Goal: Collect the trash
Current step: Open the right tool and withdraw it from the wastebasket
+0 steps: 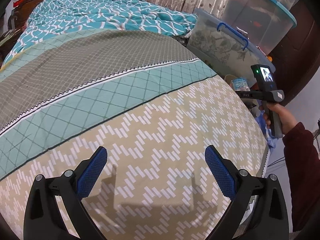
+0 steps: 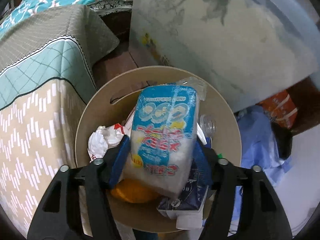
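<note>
Two tools are seen at work. The right tool is pressed onto a blue-and-white plastic packet, its blue pads clamped on either side of the packet's lower half, and the packet is held just above a round beige bin that stands on the floor beside the bed. Inside the bin, crumpled white paper, a clear plastic bottle, something orange and a dark blue carton are piled together beneath the packet. A large plastic storage box is seen right behind the bin. The left tool is held over the bed's patterned sheet, its fingers spread wide with nothing between them. The right hand is seen gripping its handle off the bed's edge.
</note>
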